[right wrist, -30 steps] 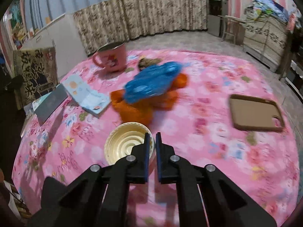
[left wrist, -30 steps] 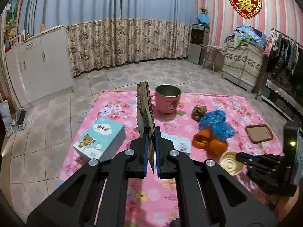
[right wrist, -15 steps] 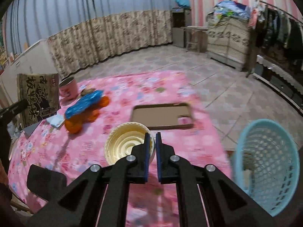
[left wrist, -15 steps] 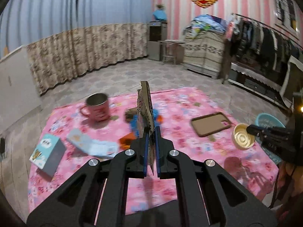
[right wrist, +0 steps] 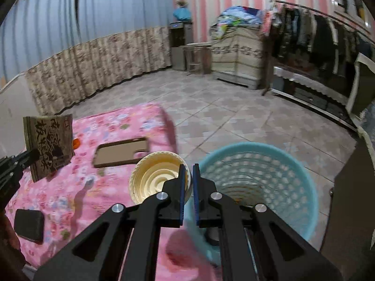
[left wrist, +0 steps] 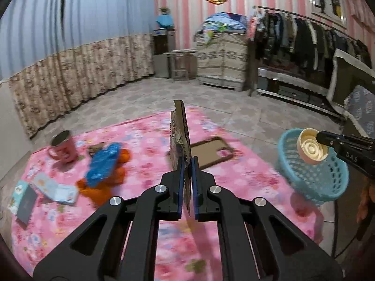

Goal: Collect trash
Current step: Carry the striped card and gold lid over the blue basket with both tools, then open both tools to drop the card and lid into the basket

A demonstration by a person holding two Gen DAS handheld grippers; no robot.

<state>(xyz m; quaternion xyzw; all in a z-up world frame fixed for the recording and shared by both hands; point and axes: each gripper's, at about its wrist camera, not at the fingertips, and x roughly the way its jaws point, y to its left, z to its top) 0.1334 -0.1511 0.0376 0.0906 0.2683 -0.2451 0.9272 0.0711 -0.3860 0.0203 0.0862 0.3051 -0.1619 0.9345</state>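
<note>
My left gripper [left wrist: 186, 164] is shut on a flat brown printed packet [left wrist: 179, 131], held upright and edge-on above the pink flowered table [left wrist: 145, 159]. In the right wrist view the same packet [right wrist: 50, 142] shows its printed face at the left. My right gripper [right wrist: 189, 171] is shut on the rim of a cream plastic lid [right wrist: 157, 175], held over the near rim of a light blue mesh basket [right wrist: 262, 175] beside the table's right edge. In the left wrist view the lid [left wrist: 310, 146] hangs over that basket [left wrist: 311, 175].
On the table lie a brown phone case [left wrist: 212, 151], a blue wrapper on orange peel [left wrist: 105, 164], a pink mug [left wrist: 63, 148], a leaflet [left wrist: 55, 188] and a dark wallet [right wrist: 29, 224]. A clothes rack [left wrist: 304, 42] and a covered cabinet [left wrist: 222, 61] stand across the tiled floor.
Both grippers have swung right across the table with their loads. The lid has gone from above the table to over the basket's rim. The packet is now near the table's right half.
</note>
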